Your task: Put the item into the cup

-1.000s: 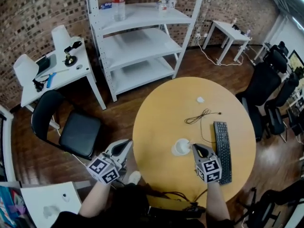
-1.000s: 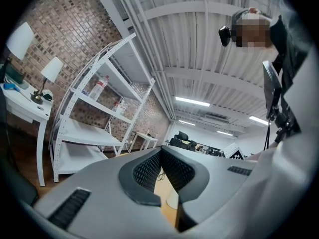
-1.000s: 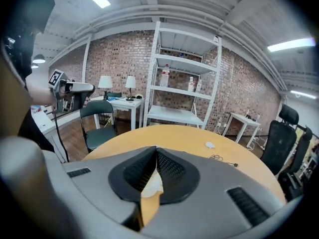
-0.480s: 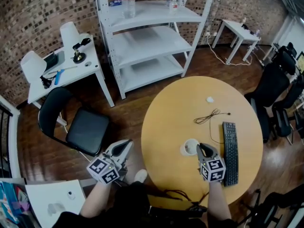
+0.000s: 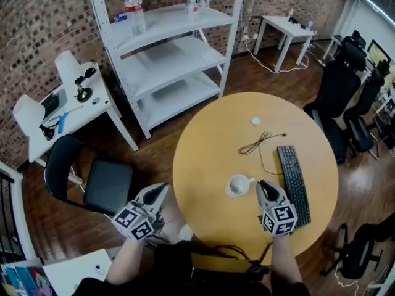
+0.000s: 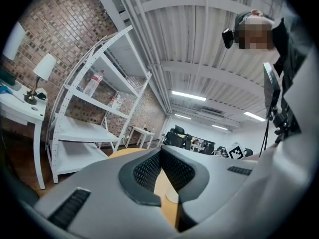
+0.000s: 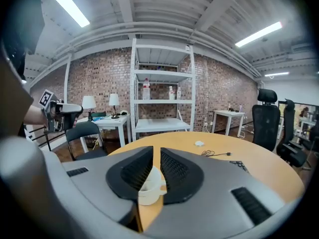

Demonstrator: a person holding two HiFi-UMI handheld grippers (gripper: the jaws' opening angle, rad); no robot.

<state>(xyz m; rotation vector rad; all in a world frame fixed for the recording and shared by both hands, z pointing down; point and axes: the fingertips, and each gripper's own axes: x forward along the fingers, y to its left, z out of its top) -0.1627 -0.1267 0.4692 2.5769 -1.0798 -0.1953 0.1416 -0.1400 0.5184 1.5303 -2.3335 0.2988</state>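
- Plainly, the cup [image 5: 237, 185] stands on the round yellow bench [image 5: 210, 134], closer to the near edge than to the far one. Bare top lies on its left, near and far sides.
- Right of the cup, a black keyboard [image 5: 292, 184] lies lengthwise close to the bench's right edge.
- The right tool [image 5: 263, 185] sits in the lane between cup and keyboard, just beside the cup's handle side.
- Beyond the cup, a thin black cable [image 5: 256, 143] lies in a loose loop. Farther still is a small white object [image 5: 255, 121]. Both are well apart from the cup.
- Left of the cup the bench edge curves away to wooden floor. The left tool [image 5: 162, 190] hangs there, off the bench and over the floor, near a black chair [image 5: 105, 184].
- Far beyond the cup, past the bench's far edge, stands a white shelf unit [image 5: 166, 48].
- Right tool: its jaws stand a narrow slit apart. The cup shows low in that slit, ahead of the pads. The pads press on nothing, so the tool is empty.
- Left tool: its jaws are brought together at the tips, and it grips nothing.
- What lies inside the cup cannot be made out from any view.
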